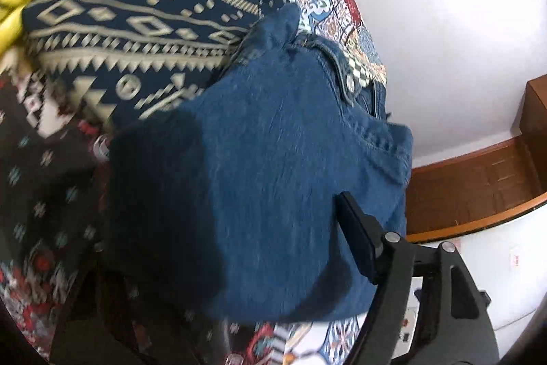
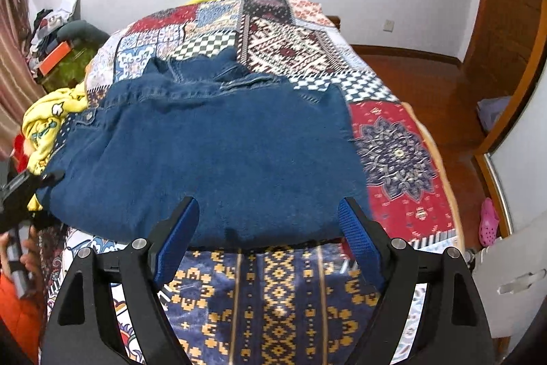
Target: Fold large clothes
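A blue denim jacket (image 2: pixel 212 146) lies folded into a broad block on the patchwork bedspread (image 2: pixel 393 153). My right gripper (image 2: pixel 270 228) is open, its blue-padded fingers (image 2: pixel 359 238) wide apart just above the jacket's near edge, holding nothing. In the left wrist view the denim (image 1: pixel 273 159) fills the middle and drapes over the space between my left fingers; only the right finger (image 1: pixel 359 235) shows, the other is hidden under cloth. The left gripper also shows at the jacket's left edge in the right wrist view (image 2: pixel 44 180).
A navy patterned cloth (image 1: pixel 136 23) and a yellow duck-print cloth (image 2: pixel 48 122) lie beside the jacket's left side. A navy and gold blanket (image 2: pixel 273 303) lies at the bed's near edge. Wooden floor (image 2: pixel 444 91) runs along the bed's right side. Clutter (image 2: pixel 58 40) sits far left.
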The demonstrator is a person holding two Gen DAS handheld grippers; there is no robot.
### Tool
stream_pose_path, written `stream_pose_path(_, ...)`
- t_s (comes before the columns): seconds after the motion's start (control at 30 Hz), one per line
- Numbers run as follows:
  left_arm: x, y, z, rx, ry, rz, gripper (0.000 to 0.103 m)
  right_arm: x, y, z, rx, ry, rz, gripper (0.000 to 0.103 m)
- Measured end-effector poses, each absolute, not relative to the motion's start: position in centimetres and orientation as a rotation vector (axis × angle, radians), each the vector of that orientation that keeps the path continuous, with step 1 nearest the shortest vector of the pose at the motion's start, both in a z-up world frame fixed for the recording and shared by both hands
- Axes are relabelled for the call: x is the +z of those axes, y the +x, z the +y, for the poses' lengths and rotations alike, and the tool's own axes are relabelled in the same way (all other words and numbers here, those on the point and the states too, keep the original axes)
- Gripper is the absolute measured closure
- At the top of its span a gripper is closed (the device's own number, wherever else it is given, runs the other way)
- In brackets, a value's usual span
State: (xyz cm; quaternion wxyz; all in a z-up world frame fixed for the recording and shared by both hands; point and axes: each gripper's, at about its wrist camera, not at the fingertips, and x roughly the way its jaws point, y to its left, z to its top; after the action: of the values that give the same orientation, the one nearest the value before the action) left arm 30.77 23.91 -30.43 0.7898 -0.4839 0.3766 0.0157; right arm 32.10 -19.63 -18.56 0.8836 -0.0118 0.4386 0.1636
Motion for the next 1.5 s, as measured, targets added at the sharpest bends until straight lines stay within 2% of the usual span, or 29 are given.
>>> stream_pose_path(0.07,-30.2,31.2,23.8,0.071,-1.044,0.798,0.037,-18.9,32.0,-19.3,0.347,-0.03,0.923,0.022)
stream_pose_path(0.13,-29.3,31.1,23.4,0.095,-1.019,0.774,0.055,-19.1,31.9,-18.9,0.353,-0.042,0.936,0.022)
stream_pose_path(0.27,-26.8,30.6,23.1,0.13,-0.971,0.741,0.071,-18.9,31.5,-18.2,0.375,-0.058,0.951,0.022)
stream_pose_path(0.33,-25.0,30.2,23.4,0.101,-0.968,0.698,0.086,-18.5,31.3,-17.8,0.389,-0.071,0.947,0.022)
stream_pose_path(0.63,-14.2,28.8,21.8,0.004,-0.71,0.527,0.087,-16.0,31.1,-12.9,0.487,-0.144,0.907,0.022)
stream_pose_path(0.83,-10.4,26.6,22.6,0.055,-0.595,0.437,0.087,-16.5,31.0,-5.9,0.61,-0.212,0.909,0.022)
stream_pose_path(1.13,-11.1,27.4,19.8,0.091,-0.438,0.485,0.087,-21.3,30.9,0.7,0.701,-0.325,1.009,0.022)
stream_pose_path(1.37,-10.6,29.7,17.0,0.01,-0.442,0.497,0.087,-21.8,31.7,-1.8,0.734,-0.227,1.088,0.02)
stream_pose_path(1.5,-9.4,32.1,12.6,-0.069,-0.381,0.518,0.087,-20.0,31.5,-6.5,0.68,-0.172,1.051,0.02)
